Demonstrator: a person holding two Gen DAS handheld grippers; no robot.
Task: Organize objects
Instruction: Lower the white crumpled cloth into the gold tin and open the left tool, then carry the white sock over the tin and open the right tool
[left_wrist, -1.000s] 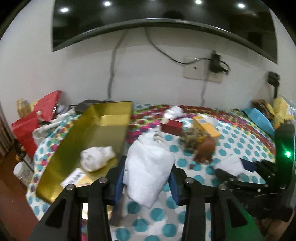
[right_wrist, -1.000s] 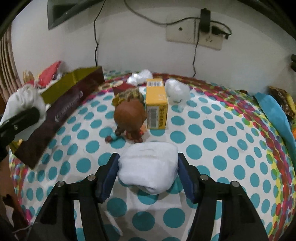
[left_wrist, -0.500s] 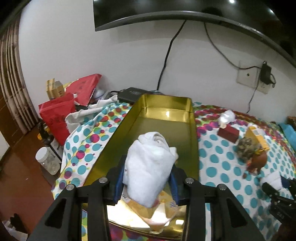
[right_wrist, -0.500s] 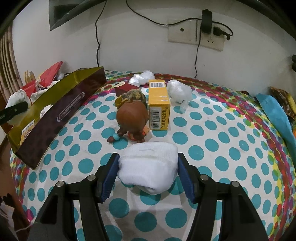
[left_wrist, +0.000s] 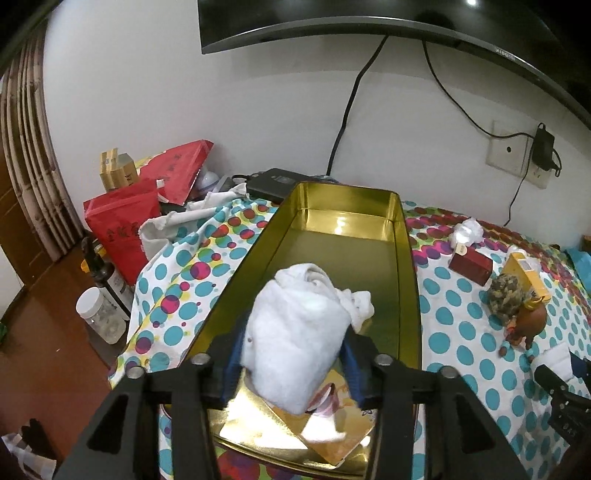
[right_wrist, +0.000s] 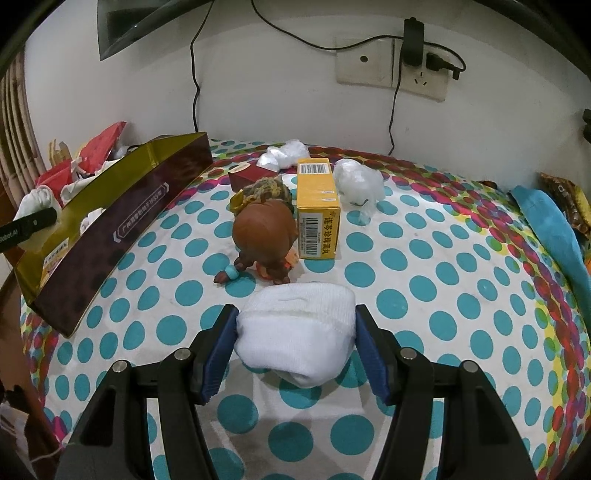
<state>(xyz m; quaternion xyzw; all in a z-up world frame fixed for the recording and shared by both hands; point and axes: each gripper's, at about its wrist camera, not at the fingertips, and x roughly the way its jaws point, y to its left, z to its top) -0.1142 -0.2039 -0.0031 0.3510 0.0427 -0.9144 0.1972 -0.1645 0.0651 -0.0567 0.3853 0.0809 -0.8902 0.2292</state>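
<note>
My left gripper (left_wrist: 293, 354) hangs over the near end of the long gold tin (left_wrist: 402, 258), with a rolled white sock (left_wrist: 295, 339) between its blue pads. Its jaws are opening, and the pads still touch the roll. Behind the roll, a second white sock (left_wrist: 360, 306) lies in the tin, and a printed card (left_wrist: 332, 435) lies under it. My right gripper (right_wrist: 295, 339) is shut on another white sock roll (right_wrist: 295, 328), low over the dotted tablecloth. The tin's dark outer wall (right_wrist: 122, 229) stands to its left.
A brown figurine (right_wrist: 266, 236), a yellow box (right_wrist: 317, 206), a small red box (right_wrist: 247, 175) and crumpled plastic (right_wrist: 358, 181) stand ahead of the right gripper. Red bags (left_wrist: 122, 221) and a jar (left_wrist: 98, 314) are left of the table edge. A blue cloth (right_wrist: 550, 225) lies at right.
My left gripper swung left with its sock, from above the tablecloth to over the gold tin, and its pads now stand slightly wider. The right gripper and its sock stayed still.
</note>
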